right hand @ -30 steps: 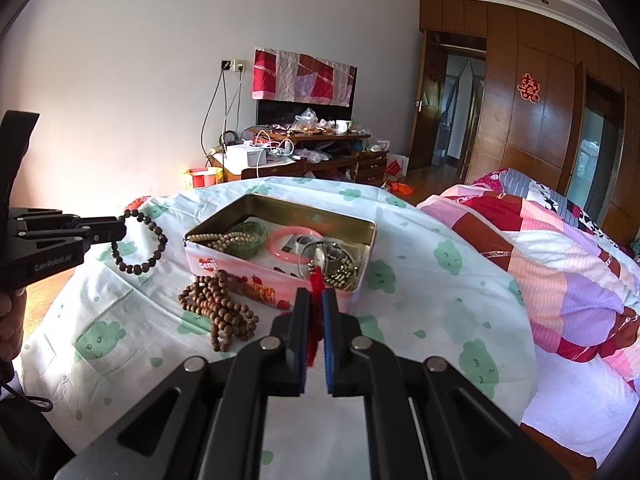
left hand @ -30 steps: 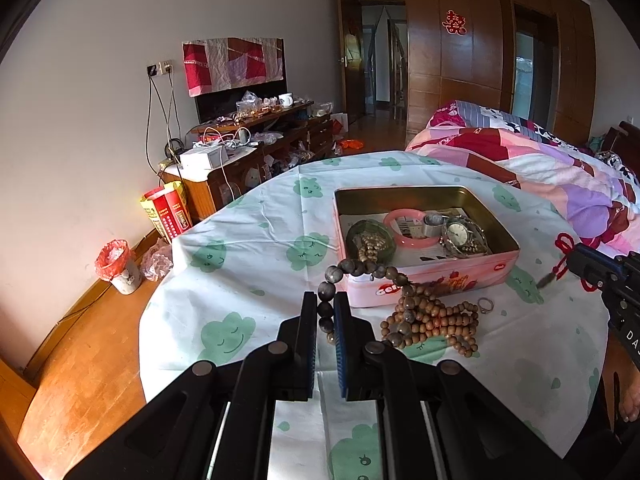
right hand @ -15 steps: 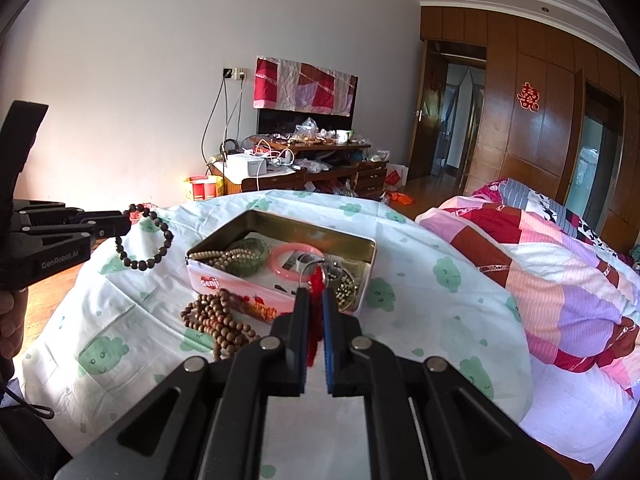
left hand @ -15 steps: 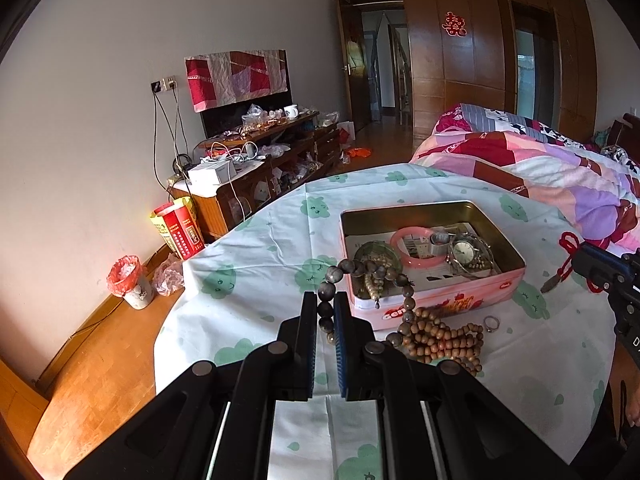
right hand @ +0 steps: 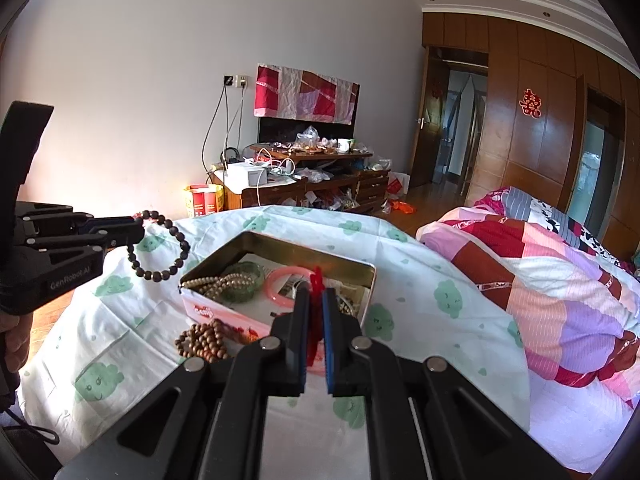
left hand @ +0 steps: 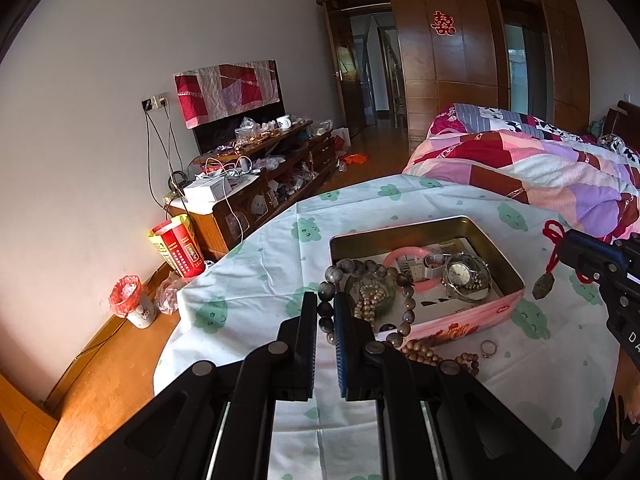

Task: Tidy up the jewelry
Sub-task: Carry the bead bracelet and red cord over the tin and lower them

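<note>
1. My left gripper (left hand: 325, 312) has its jaws clamped on a dark bead bracelet (left hand: 366, 270), which hangs above the tabletop (left hand: 256, 280) just left of the tin (left hand: 508, 276).
2. In the tin I see a green bangle (right hand: 242, 284), a pink bangle (right hand: 280, 286) and a watch (left hand: 460, 274); brown beads (right hand: 204, 344) lie in front, a ring (left hand: 489, 347) nearby.
3. My right gripper (right hand: 316, 312) has its jaws clamped on a red cord (left hand: 554, 236), its pendant (left hand: 543, 286) dangling beside the tin.

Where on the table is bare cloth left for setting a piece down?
Free: the tablecloth between the tin and the bed, and the cloth left of the tin. Crowded: the tin's inside, and its front, where the wooden bead string lies.
</note>
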Action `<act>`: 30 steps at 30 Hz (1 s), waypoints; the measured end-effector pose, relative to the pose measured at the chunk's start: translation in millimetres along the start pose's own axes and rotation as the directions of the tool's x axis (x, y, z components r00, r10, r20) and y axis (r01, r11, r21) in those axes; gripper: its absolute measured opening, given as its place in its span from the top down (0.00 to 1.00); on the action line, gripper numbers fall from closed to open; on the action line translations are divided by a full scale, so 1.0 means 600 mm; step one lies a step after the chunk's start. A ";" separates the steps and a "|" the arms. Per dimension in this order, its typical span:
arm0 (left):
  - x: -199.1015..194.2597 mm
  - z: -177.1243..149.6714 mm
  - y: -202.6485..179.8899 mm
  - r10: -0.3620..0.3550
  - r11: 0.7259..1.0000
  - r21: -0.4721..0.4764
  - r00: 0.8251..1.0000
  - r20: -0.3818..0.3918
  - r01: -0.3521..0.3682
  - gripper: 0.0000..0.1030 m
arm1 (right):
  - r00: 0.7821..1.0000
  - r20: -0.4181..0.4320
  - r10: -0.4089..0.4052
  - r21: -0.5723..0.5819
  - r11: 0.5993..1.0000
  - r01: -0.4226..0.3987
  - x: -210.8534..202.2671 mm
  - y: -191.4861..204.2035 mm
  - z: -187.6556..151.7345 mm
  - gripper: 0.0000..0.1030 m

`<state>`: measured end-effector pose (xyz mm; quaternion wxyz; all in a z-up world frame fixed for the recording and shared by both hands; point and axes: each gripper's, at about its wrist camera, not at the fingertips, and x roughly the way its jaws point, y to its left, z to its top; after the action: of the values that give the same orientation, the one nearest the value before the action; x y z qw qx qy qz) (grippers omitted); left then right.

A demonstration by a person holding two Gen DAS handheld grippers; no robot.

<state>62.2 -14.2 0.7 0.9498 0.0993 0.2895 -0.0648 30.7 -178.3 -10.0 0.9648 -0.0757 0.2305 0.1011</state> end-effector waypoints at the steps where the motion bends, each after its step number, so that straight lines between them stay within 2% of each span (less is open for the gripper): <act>1: 0.002 0.003 -0.001 0.000 1.000 0.004 1.000 0.000 0.000 0.93 | 1.000 0.000 0.002 0.002 1.000 -0.002 0.001 -0.001 0.001 0.92; 30: 0.095 0.043 -0.018 0.031 0.999 0.024 0.999 -0.042 -0.030 0.93 | 0.998 -0.057 0.007 -0.005 1.000 -0.008 0.090 -0.005 0.037 0.92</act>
<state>121.1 -34.1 -11.6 0.9431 0.1159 0.3073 -0.0517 88.1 -168.4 -15.0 0.9572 -0.0802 0.2581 0.1031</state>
